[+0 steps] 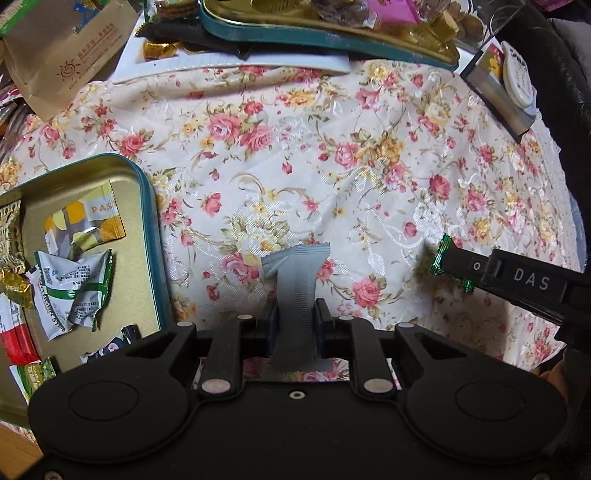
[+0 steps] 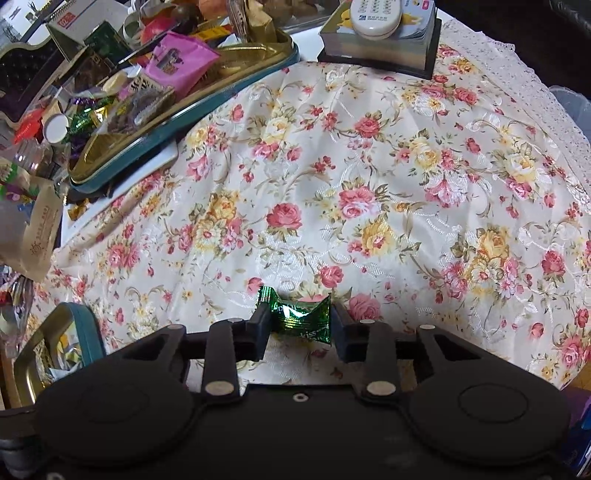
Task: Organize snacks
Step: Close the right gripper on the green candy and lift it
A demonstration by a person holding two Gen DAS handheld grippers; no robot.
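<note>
Snacks in both grips. Grey packet (image 1: 295, 284), a long flat sachet, stands pinched at its middle between the pads of the left gripper (image 1: 295, 325), its crimped top end poking out over the floral cloth (image 1: 332, 155). Green candy (image 2: 301, 317), foil-wrapped with twisted ends, sits between the pads of the right gripper (image 2: 300, 326); both pads touch the wrapper, so it reads as pinched rather than loose. From the left wrist view the right gripper shows at the right edge with the green foil at its tip, near the packet but apart from it. Both snacks are low over the near part of the cloth; whether they have left the fabric I cannot tell. Near left: open tin (image 1: 147, 206), teal rim and gold floor, already holding several wrapped snacks. Far left: a second, fuller tin (image 2: 184, 136) on a pile of clutter, with a paper bag (image 1: 70, 55) beside it. Far right: a remote (image 2: 380, 16) on a small box. Step in hand, as I judge it: pick-up just made. Next move likely calls for lifting clear, carrying left over the near tin's rim, and letting go low so the light wrappers do not bounce out.
</note>
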